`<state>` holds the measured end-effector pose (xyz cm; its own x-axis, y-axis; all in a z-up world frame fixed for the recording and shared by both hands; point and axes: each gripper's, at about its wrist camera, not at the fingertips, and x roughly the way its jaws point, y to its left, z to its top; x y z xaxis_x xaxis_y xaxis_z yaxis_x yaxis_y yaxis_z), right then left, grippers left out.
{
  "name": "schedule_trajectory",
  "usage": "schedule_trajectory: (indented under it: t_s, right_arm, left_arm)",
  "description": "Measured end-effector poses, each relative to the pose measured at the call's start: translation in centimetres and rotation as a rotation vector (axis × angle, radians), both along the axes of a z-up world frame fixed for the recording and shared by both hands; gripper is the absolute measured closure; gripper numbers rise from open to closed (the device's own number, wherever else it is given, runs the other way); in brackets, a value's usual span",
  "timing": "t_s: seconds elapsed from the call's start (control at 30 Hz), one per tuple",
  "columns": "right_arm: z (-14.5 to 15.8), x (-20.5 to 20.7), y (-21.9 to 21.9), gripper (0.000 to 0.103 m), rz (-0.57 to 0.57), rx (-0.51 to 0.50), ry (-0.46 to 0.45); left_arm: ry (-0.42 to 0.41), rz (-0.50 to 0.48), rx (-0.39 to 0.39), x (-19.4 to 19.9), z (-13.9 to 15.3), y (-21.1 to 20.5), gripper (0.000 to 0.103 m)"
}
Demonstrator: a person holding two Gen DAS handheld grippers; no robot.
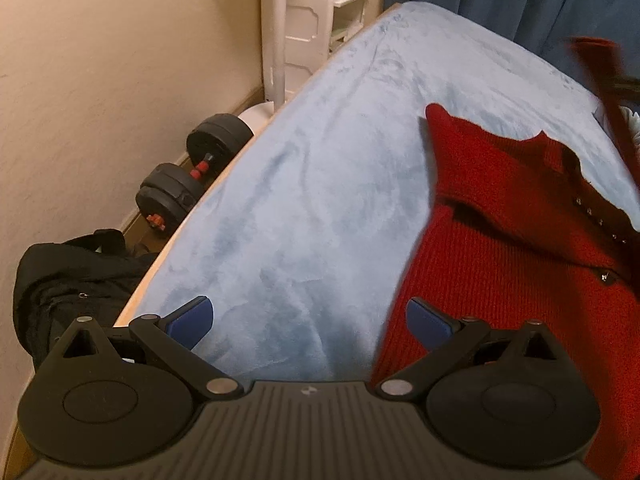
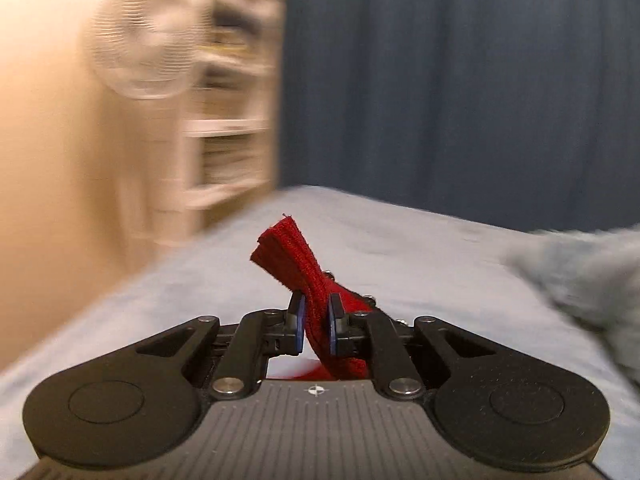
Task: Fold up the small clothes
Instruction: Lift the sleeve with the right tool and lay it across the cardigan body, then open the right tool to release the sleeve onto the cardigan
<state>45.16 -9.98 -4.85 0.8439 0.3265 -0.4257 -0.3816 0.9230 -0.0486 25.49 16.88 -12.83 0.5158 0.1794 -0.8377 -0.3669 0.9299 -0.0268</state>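
The red sweater (image 1: 520, 248) lies on the blue blanket (image 1: 320, 184). The left gripper (image 1: 310, 322) hangs over the sweater's edge, fingers spread. The right gripper (image 2: 317, 322) pinches a bunched piece of the sweater above the blanket.

Open blue blanket (image 1: 320, 180) left, red sweater (image 1: 520, 240) right, perhaps bunched

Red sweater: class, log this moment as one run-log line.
step: fold | left gripper: open, empty, over blanket | right gripper: shut on red sweater edge, lifted | sweater body: flat on blanket
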Motion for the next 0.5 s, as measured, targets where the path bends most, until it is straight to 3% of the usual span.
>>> schedule_trajectory:
  t_s: [0.07,0.17,0.37,0.5]
  right_arm:
    - [-3.2,-0.5,3.5,0.069,0.09,-0.029,0.152]
    - [-6.6,-2.6,4.2,0.061,0.136,-0.07,0.276]
    - [-6.7,-7.3,-5.1,0.052,-0.07,-0.041,0.366]
    - [-5.2,-13.9,-11.8,0.05,-0.2,-0.012,0.387]
  left_arm:
    - [-0.005,-0.005,0.018,-0.4,0.5,0.1,0.0]
    - [-0.015,0.003,0.038,-0.9,1.1,0.9,0.0]
    - [-0.013,0.009,0.034,-1.0,0.8,1.3,0.0]
    - [-0.029,-0.033,0.027,-1.3,1.2,-0.5,0.0]
